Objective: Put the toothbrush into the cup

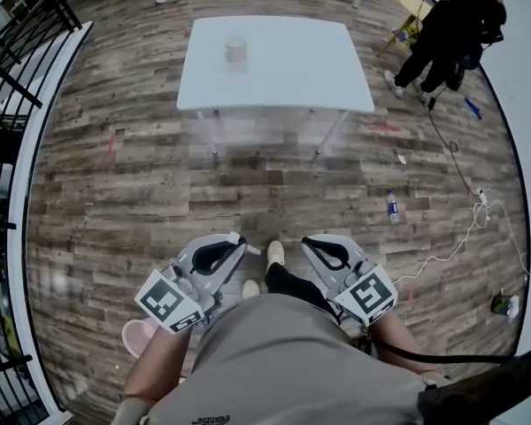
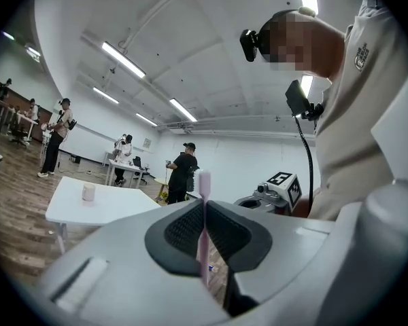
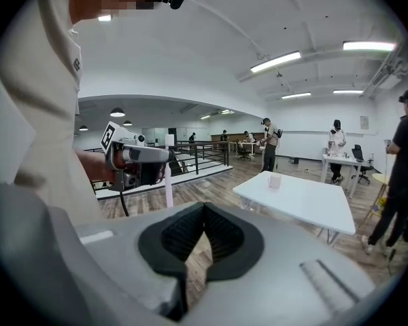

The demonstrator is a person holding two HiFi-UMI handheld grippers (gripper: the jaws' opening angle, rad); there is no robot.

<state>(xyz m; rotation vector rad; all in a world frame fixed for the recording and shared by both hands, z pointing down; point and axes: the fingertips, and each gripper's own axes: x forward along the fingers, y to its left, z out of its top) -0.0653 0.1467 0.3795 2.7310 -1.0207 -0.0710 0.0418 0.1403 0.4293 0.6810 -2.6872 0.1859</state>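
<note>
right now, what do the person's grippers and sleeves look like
The left gripper and right gripper both have light grey moulded shells, with black ribbed pads lining the jaws. Each carries a cube with black-and-white square markers at its rear. A black cable runs back from near the right gripper. The person wears a beige short-sleeved shirt.

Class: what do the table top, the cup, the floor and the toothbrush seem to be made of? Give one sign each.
Table top: probably white laminate or painted board; flat, even, matte.
Cup: pale ceramic or plastic; too small to tell.
Floor: wood or wood-look planks; grain, mixed browns.
Toothbrush: likely pale pink plastic; thin smooth stem.
</note>
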